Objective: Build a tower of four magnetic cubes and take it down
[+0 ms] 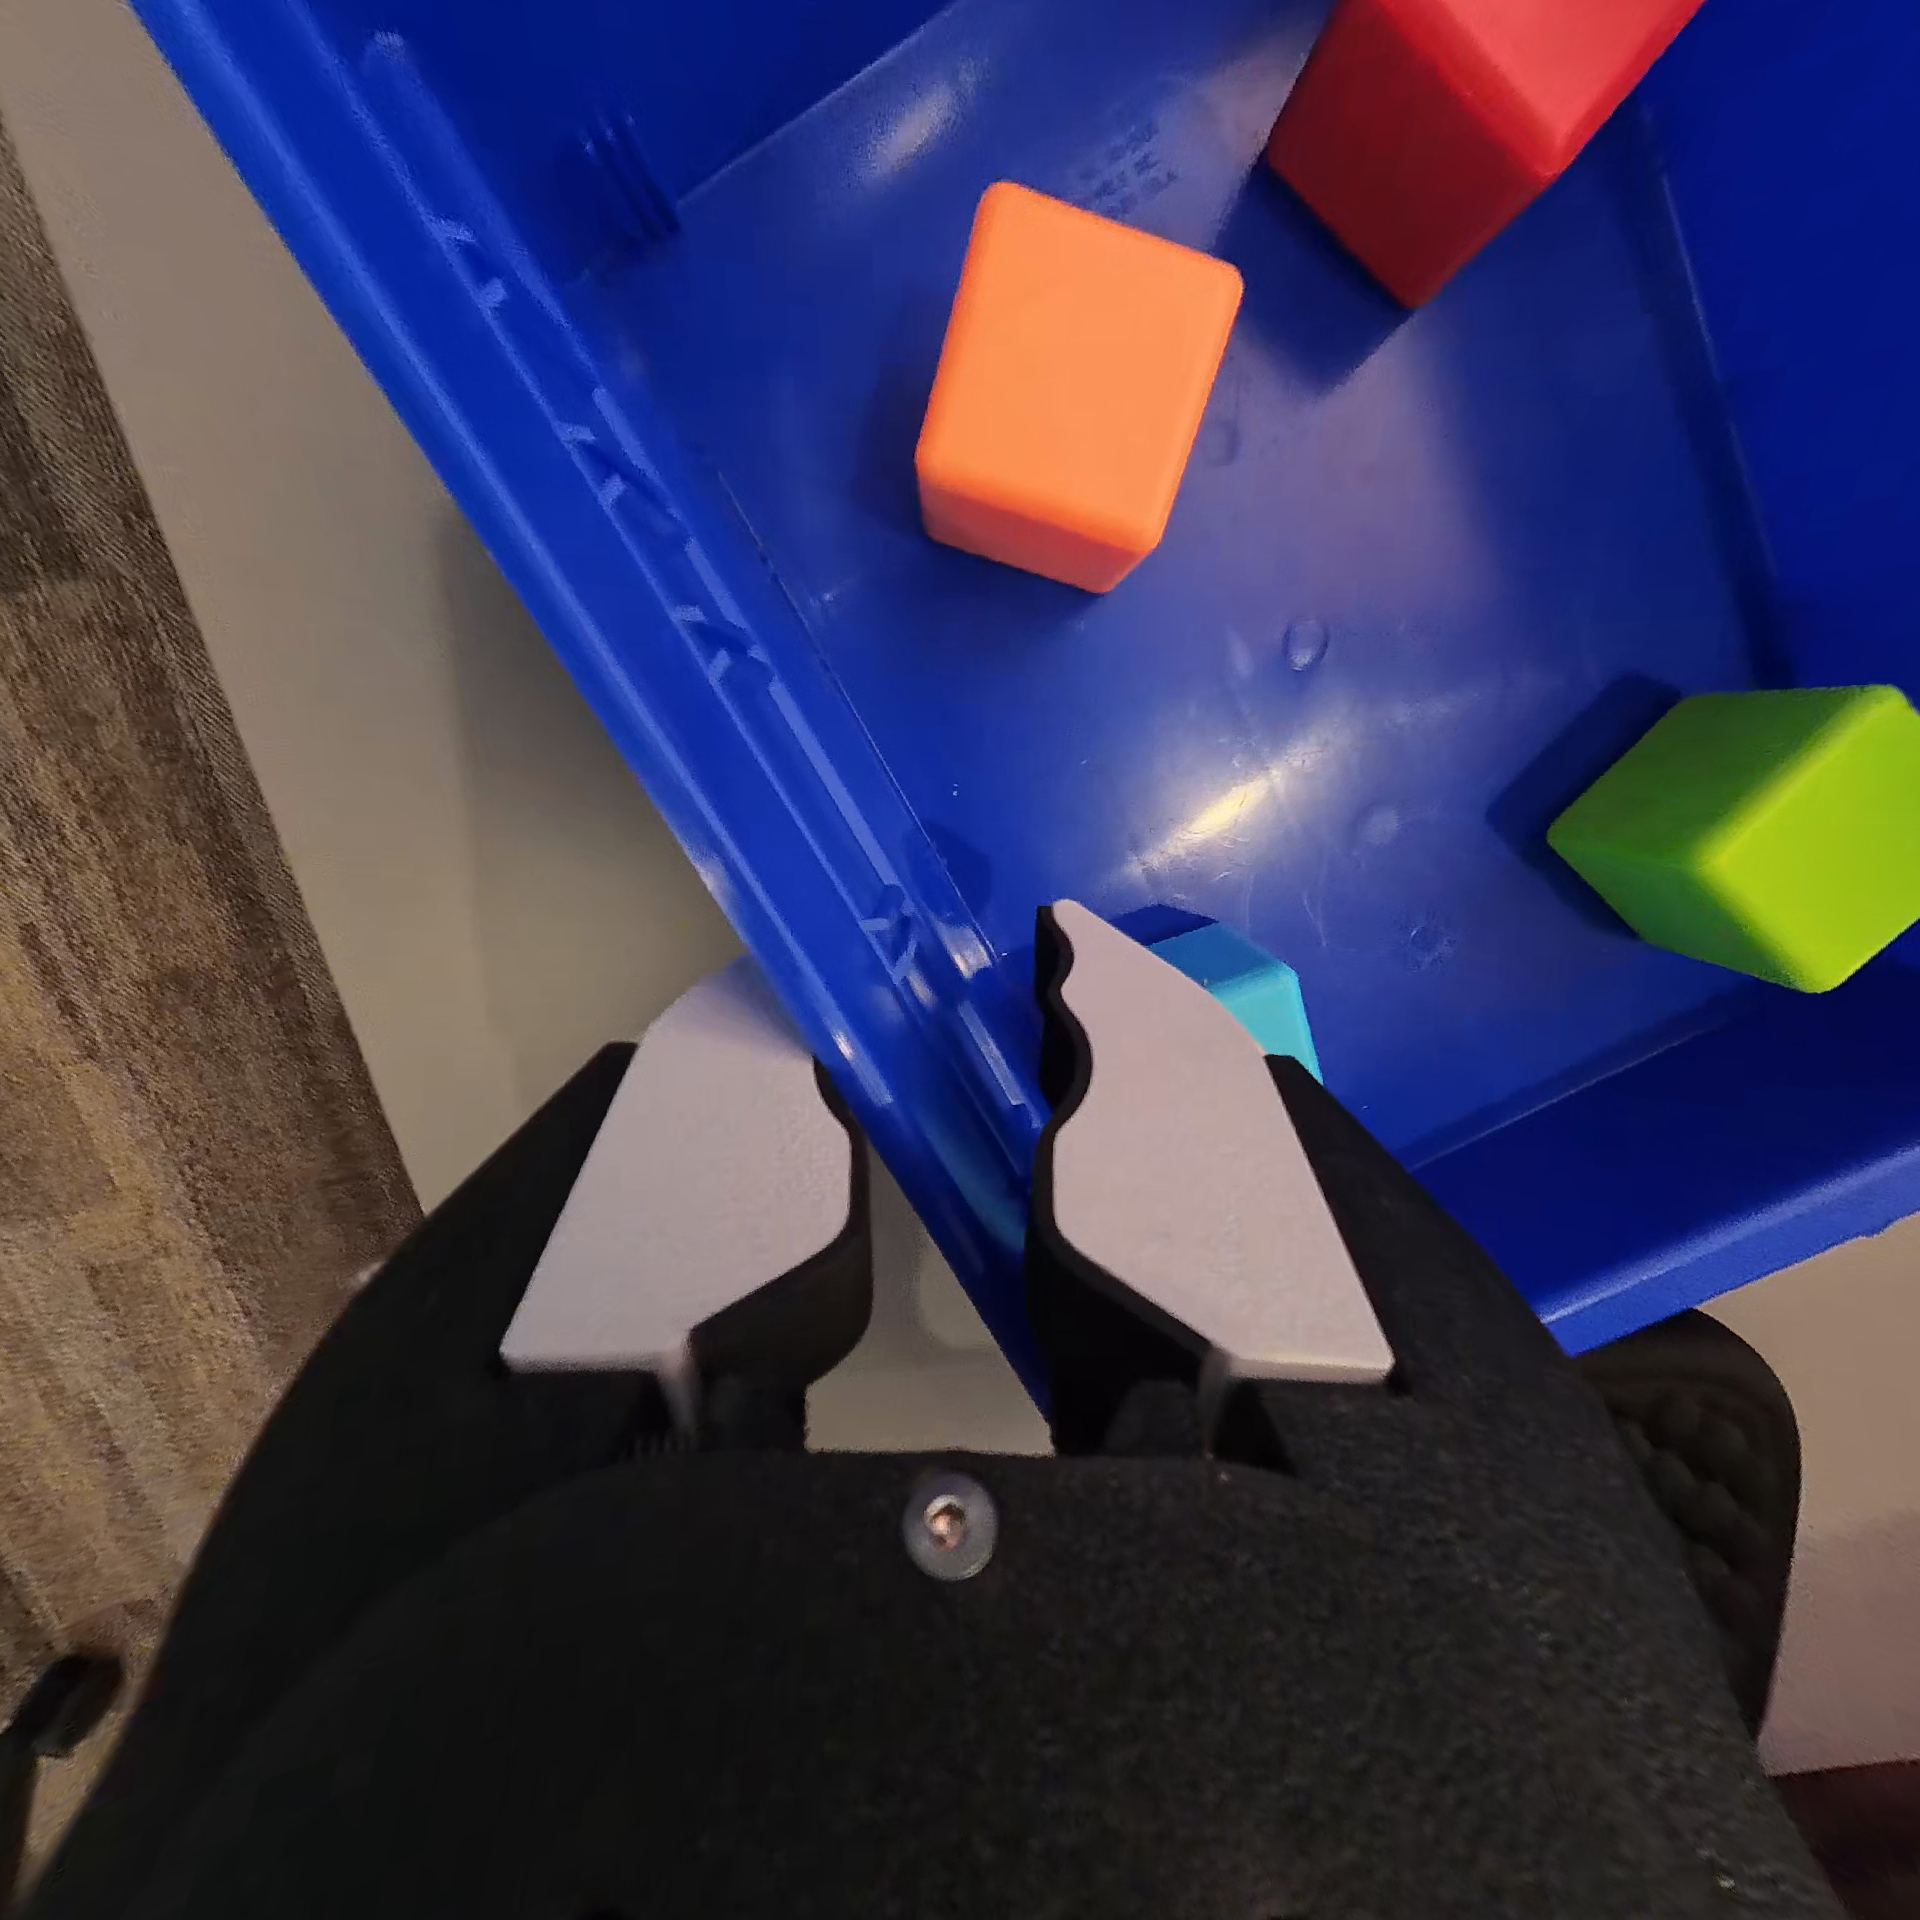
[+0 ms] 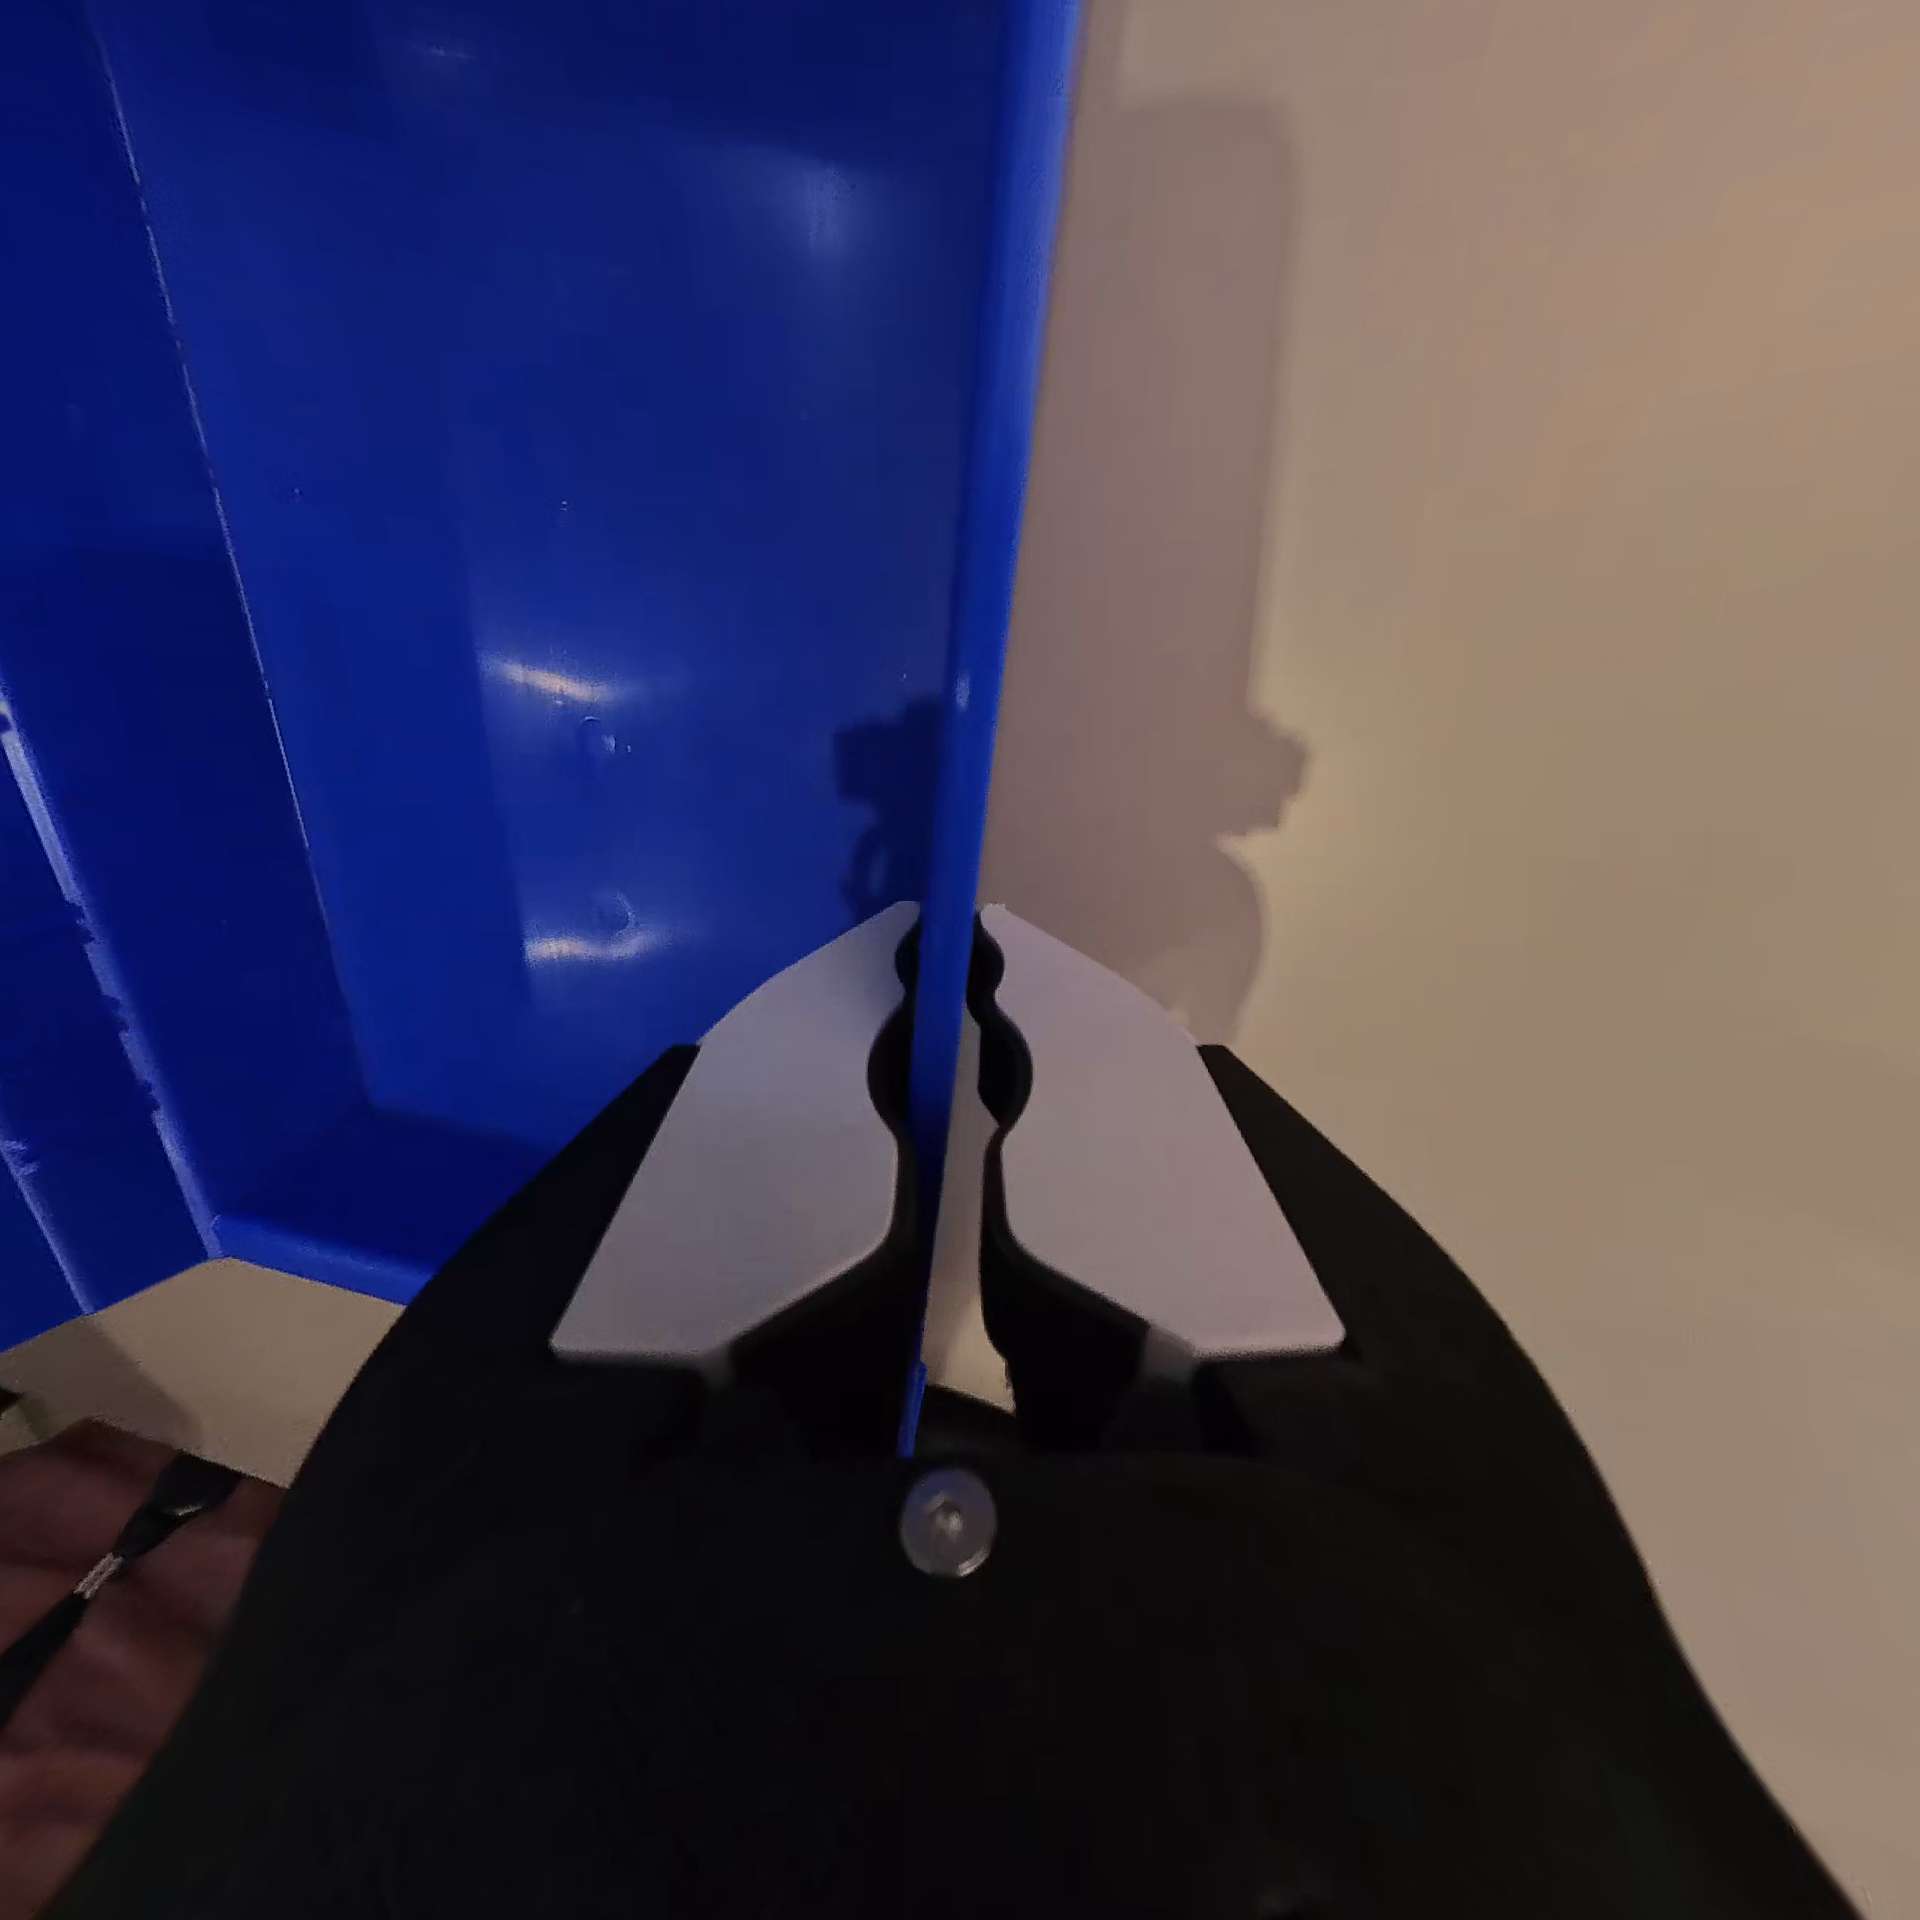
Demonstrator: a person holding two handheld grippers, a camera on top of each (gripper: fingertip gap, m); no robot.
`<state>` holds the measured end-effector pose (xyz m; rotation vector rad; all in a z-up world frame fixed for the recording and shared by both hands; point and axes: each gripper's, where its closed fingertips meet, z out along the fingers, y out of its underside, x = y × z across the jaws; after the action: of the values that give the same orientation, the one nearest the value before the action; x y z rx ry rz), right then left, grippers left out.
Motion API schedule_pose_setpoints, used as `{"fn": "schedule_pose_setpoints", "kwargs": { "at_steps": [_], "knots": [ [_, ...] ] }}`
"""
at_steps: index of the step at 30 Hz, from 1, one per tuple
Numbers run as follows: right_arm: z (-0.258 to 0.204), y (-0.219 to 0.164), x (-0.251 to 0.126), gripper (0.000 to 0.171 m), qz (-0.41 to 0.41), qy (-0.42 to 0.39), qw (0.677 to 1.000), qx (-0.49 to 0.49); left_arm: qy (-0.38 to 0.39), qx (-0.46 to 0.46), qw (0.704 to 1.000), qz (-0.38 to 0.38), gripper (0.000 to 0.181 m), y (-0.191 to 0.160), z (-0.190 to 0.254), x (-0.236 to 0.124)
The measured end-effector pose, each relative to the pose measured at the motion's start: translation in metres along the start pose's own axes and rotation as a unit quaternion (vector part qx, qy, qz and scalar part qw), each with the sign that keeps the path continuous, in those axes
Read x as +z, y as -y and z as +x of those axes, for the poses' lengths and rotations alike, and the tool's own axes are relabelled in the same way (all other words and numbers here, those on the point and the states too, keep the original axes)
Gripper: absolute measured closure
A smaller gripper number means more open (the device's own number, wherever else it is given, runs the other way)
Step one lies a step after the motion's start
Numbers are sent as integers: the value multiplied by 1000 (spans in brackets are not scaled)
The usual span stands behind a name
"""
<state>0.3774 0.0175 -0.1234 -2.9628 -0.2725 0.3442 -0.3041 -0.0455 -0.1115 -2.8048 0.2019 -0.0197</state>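
Observation:
A blue plastic bin (image 1: 1351, 727) holds loose cubes: an orange cube (image 1: 1075, 384), a red cube (image 1: 1455, 135) at the top edge of the view, a green cube (image 1: 1756, 842) at the right, and a light blue cube (image 1: 1257, 997) mostly hidden behind my right finger. My left gripper (image 1: 904, 945) straddles the bin's side wall, one finger outside and one inside, shut on it. My right gripper (image 2: 948, 914) is shut on the thin edge of another wall of the bin (image 2: 623, 520). No cubes show in the right wrist view.
The bin rests on a white table (image 1: 364, 727), also seen in the right wrist view (image 2: 1558, 623). Grey-brown carpet (image 1: 104, 831) lies beyond the table's left edge. A black cord (image 2: 135, 1548) shows at the lower left over a dark brown surface. My right fingertips sit around 70 cm from my left ones.

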Motion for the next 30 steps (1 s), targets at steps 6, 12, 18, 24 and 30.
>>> {"fn": "schedule_pose_setpoints", "kwargs": {
  "at_steps": [6,12,18,24,30],
  "knots": [
    [69,-14,-17,164,11,-8,999,42,-26,43,999,13,151,14,23,4],
    [101,-25,-26,164,24,-3,998,64,-32,55,998,17,151,16,28,5],
    [115,-31,-30,164,49,-9,997,64,-58,59,996,31,151,20,31,6],
    [119,-33,-31,164,50,-13,998,42,-41,75,996,24,151,22,31,7],
    [122,-32,-31,164,49,-12,998,38,-33,91,995,27,153,27,30,9]
  ]
}}
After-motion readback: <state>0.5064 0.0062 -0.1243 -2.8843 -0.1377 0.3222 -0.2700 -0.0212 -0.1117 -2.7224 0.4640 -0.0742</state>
